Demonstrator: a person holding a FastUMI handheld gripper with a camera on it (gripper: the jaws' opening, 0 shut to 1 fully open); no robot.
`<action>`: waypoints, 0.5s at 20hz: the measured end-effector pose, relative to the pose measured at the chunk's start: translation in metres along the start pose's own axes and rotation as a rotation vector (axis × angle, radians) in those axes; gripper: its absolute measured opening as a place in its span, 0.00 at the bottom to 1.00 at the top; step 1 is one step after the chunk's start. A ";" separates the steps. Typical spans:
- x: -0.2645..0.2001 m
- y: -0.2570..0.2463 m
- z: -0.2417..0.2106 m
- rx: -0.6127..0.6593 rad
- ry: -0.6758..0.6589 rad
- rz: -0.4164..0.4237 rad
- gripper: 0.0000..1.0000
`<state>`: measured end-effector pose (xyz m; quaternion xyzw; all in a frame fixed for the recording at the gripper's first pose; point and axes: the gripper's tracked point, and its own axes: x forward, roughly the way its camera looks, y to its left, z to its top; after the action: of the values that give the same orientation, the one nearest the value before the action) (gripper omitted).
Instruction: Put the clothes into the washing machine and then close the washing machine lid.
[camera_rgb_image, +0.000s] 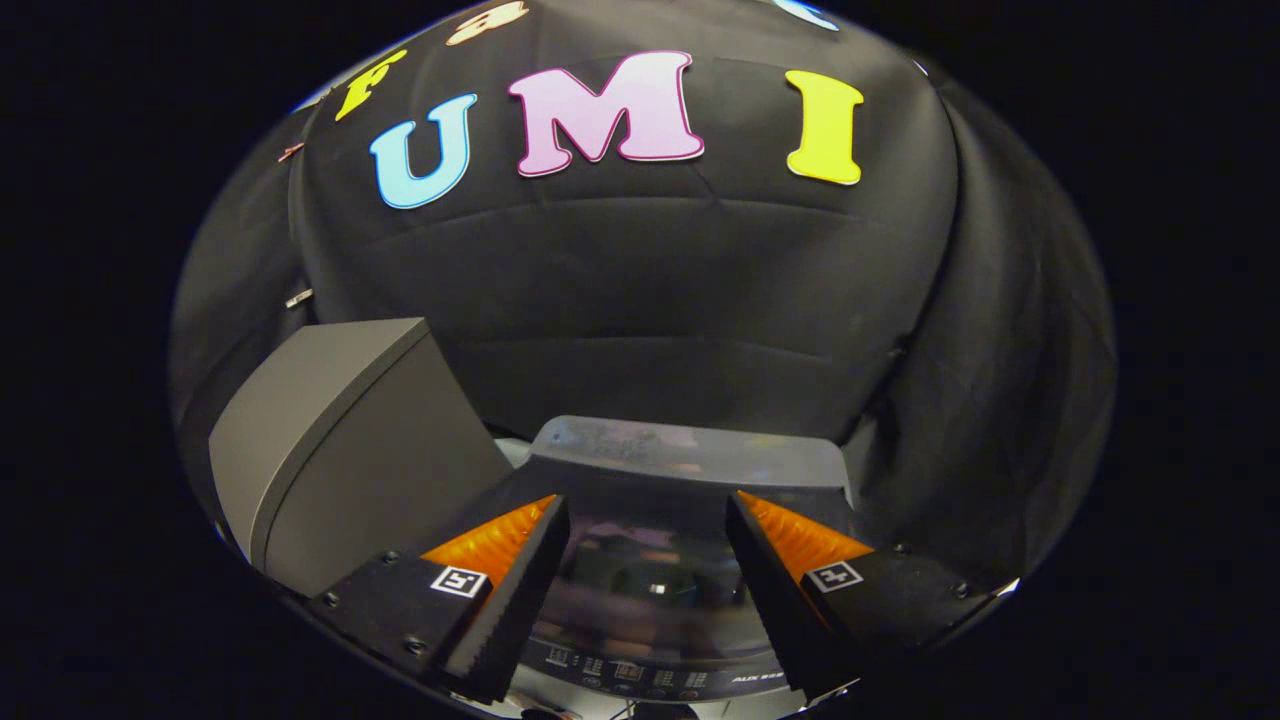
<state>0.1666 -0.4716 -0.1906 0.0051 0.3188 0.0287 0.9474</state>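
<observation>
Washing machine (690, 455), one, sits below and just ahead of the gripper (648, 560), its dark glossy lid (650, 590) lying flat and closed, with a control strip at the near edge. Gripper hangs above the lid, tilted down, fingers spread apart, gripping nothing. One grey box (340, 440) stands beside the machine.

The single camera rides on the hand-held gripper (648, 590) and looks forward along its two fingers (500, 600), which stand apart with nothing between them. It sits close above the washing machine (690, 455), facing across its closed dark lid (650, 580) toward the booth wall (650, 300) behind. The control panel (640, 675) lies nearest the lens, below the fingers. A grey box (330, 450) stands beside the machine, ahead of the left finger.
</observation>
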 end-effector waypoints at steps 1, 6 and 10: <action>-0.004 0.005 0.005 0.008 -0.020 0.008 0.99; -0.054 0.025 0.080 0.029 -0.261 0.005 1.00; -0.124 0.041 0.154 0.003 -0.564 -0.052 0.99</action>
<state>0.1591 -0.4363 0.0076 0.0063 0.0427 0.0015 0.9991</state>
